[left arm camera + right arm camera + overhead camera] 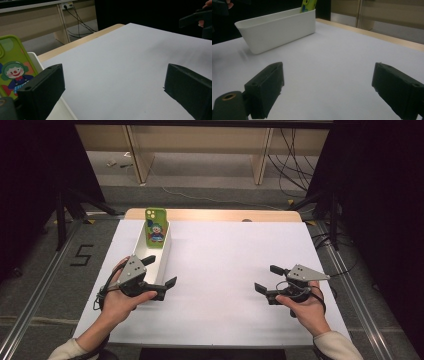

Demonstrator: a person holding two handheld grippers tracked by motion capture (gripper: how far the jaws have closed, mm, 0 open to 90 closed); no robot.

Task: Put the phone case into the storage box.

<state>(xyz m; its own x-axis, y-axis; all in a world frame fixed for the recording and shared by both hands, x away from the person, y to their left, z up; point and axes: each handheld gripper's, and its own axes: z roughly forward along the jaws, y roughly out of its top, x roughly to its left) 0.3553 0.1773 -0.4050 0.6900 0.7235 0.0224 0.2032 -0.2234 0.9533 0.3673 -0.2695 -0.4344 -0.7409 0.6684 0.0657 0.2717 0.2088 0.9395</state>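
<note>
A green phone case (155, 227) with a cartoon clown on it stands upright at the far end of a long white bin (165, 245) on the left of the table. My left gripper (161, 271) hovers at the bin's near end, jaws wide apart and nothing between them. In the left gripper view, the phone case (13, 67) rises behind the left jaw of that gripper (115, 85). My right gripper (268, 278) is open and empty over the white sheet at the right. In the right gripper view, this gripper (327, 85) faces the bin (279, 27) and the phone case (308, 5).
A white sheet (225, 255) covers the wooden table (215, 215), bare between the two grippers. Beyond the far edge are floor, wooden furniture legs (260, 162) and loose cables (295, 160). Dark stands flank both sides.
</note>
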